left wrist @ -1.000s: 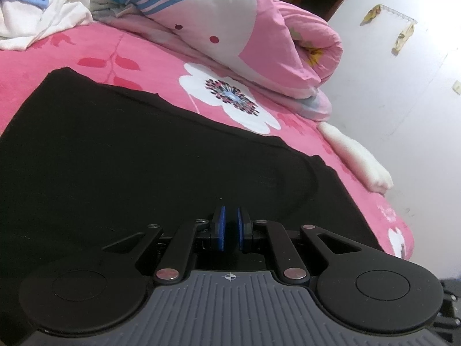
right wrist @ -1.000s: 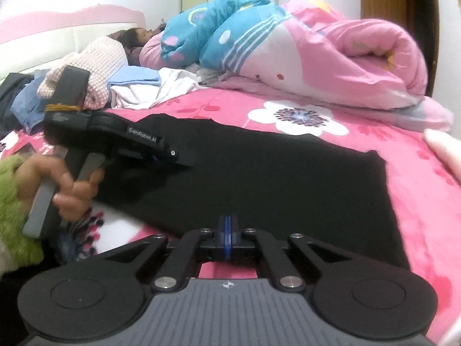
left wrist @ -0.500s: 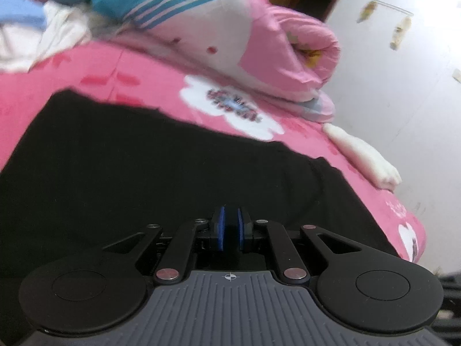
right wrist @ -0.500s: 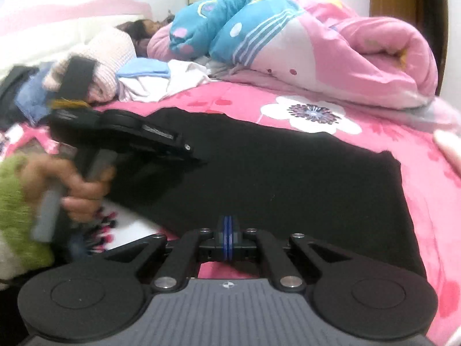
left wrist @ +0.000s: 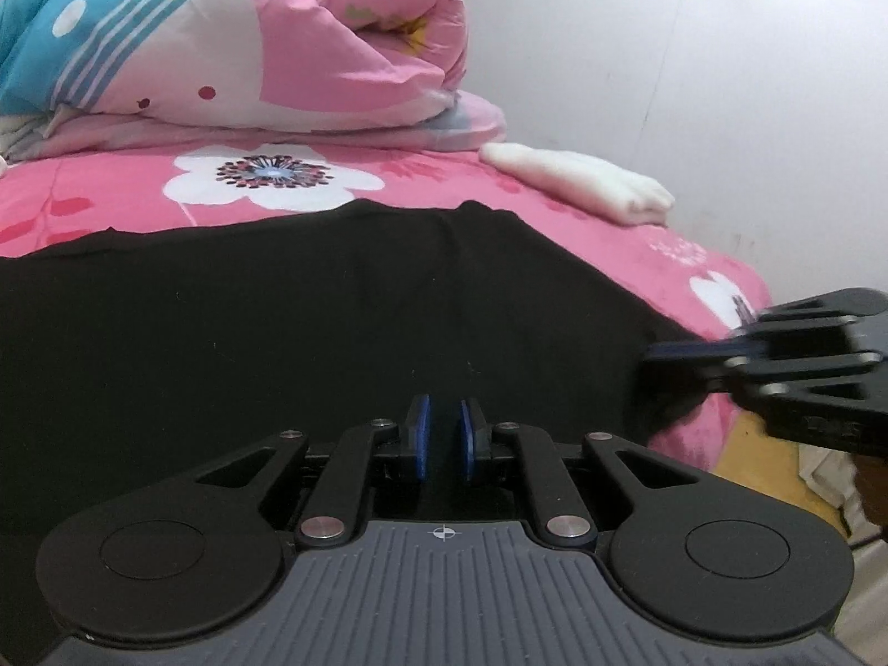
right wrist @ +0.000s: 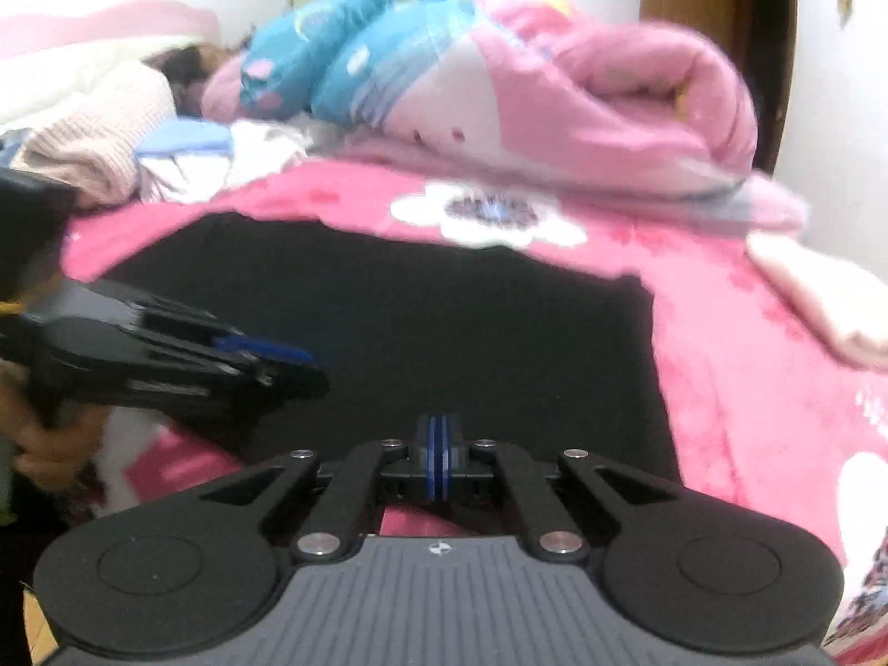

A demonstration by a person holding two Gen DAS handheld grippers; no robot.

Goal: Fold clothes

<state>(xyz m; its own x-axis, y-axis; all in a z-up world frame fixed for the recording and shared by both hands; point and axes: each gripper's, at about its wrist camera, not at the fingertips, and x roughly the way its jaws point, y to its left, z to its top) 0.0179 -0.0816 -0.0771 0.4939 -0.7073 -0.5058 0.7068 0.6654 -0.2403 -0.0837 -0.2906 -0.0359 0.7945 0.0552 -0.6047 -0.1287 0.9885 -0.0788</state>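
Holding our left gripper [left wrist: 443, 437] low over the black garment [left wrist: 311, 305], we have its blue pads a narrow slit apart with no cloth pinched. Our right gripper [right wrist: 438, 463] has its pads pressed together at the garment's near hem; whether any cloth is caught there we cannot tell. The garment lies spread flat on the pink floral bedspread [left wrist: 111, 188], the rolled quilt [left wrist: 311, 55] behind it. We judge the risk is a one-sided pull: with only one corner caught, the cloth would skew and bunch rather than fold square.

garment [left wrist: 311, 322] on bed [left wrist: 111, 188] | quilt [left wrist: 311, 55] behind | towel [left wrist: 577, 183] right
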